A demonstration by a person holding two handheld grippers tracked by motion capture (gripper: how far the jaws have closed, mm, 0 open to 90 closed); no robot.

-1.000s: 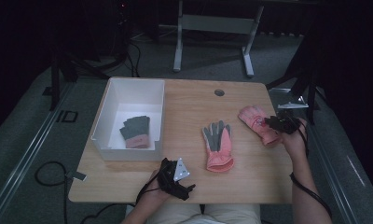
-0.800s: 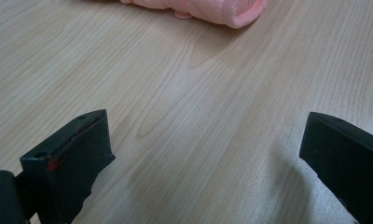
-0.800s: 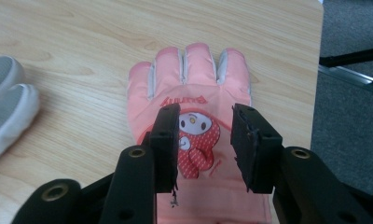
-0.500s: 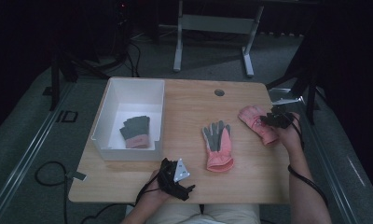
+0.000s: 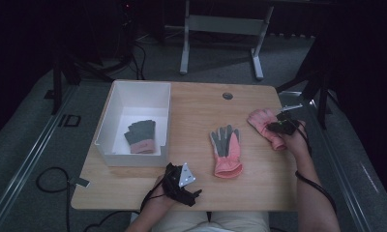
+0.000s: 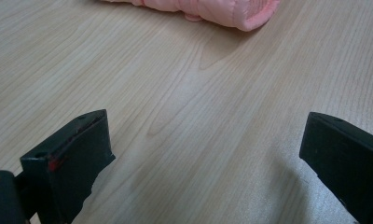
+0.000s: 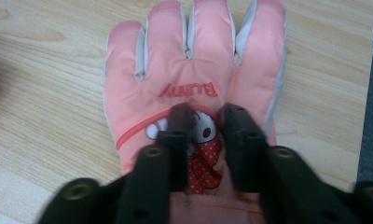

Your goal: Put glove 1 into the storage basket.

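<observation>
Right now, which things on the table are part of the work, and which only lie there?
Part of the work:
- right gripper, jaws just closing on the pink glove
- second pink glove, palm up
- white box with a grey glove inside

Only lying there:
- left gripper, open, resting
- round hole cover

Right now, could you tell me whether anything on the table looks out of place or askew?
Nothing looks damaged. The pink glove mid-table lies grey palm up, while its mate under the right gripper lies printed side up.
</observation>
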